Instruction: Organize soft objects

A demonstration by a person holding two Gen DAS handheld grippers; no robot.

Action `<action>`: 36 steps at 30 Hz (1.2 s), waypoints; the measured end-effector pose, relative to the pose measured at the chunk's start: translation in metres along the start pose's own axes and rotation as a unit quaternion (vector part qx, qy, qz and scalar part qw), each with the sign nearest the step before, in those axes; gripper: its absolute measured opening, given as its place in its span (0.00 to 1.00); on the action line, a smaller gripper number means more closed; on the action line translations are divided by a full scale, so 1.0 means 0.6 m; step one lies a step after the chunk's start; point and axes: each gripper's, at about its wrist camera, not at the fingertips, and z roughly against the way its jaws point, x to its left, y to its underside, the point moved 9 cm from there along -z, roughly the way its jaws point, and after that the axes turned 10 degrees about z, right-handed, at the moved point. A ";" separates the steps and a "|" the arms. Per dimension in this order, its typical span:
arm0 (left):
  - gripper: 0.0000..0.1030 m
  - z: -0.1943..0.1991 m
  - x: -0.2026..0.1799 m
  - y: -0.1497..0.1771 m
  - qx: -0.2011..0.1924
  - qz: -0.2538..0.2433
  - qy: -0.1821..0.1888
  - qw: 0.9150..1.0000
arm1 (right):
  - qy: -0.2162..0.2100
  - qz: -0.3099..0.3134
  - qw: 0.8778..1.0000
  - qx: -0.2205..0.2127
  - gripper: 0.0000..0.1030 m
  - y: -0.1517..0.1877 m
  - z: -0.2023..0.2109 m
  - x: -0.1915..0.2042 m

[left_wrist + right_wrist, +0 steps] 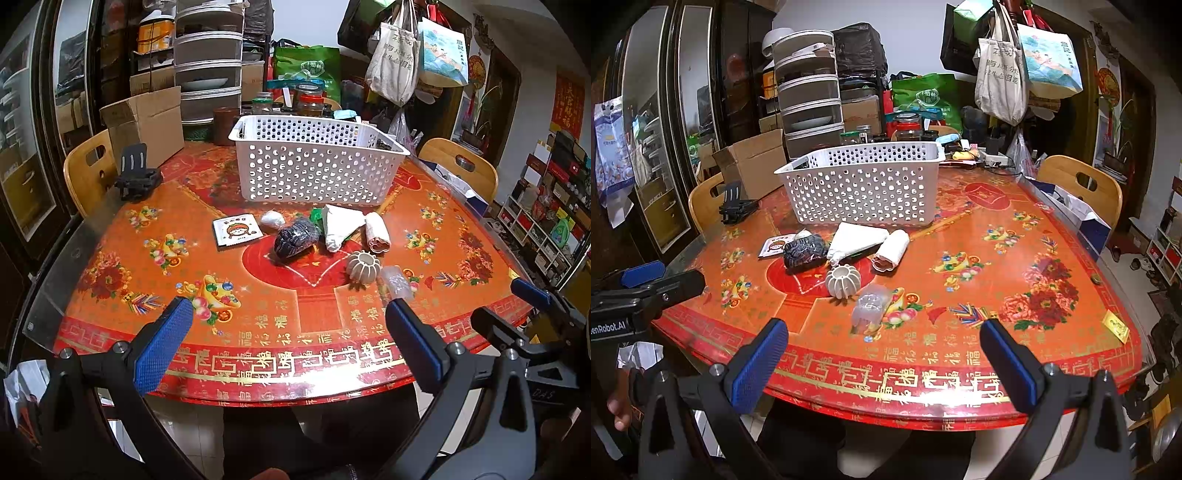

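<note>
A white perforated basket (314, 170) (864, 188) stands at the back of the red table. In front of it lie a dark bundle in clear wrap (295, 238) (805, 251), a white folded cloth bag (340, 225) (857, 238), a white rolled cloth (377, 232) (892, 249), a small white wad (272, 219), a flat cartoon packet (237, 229) (774, 245), a ribbed pumpkin-shaped piece (363, 266) (844, 281) and a clear plastic piece (396, 282) (870, 306). My left gripper (288, 332) and right gripper (884, 350) hover open over the near table edge, both holding nothing.
A cardboard box (147, 118) and a black clamp stand (136, 177) sit at the back left. Jars (310, 101) and stacked containers crowd behind the basket. Wooden chairs (461, 166) flank the table. A small yellow card (1115, 326) lies near the right edge.
</note>
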 end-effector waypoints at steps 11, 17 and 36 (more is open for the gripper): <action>1.00 -0.094 0.032 0.009 0.036 0.003 -0.013 0.999 | -0.013 -0.018 1.000 -0.013 1.00 0.020 -0.032 -0.021; 1.00 -0.151 0.043 0.018 0.073 0.031 0.040 0.996 | -0.048 -0.035 0.998 0.012 0.95 0.045 -0.087 -0.027; 0.81 -0.319 0.130 -0.111 0.109 0.047 -0.024 0.993 | -0.100 -0.010 0.994 0.049 0.80 0.033 -0.181 0.007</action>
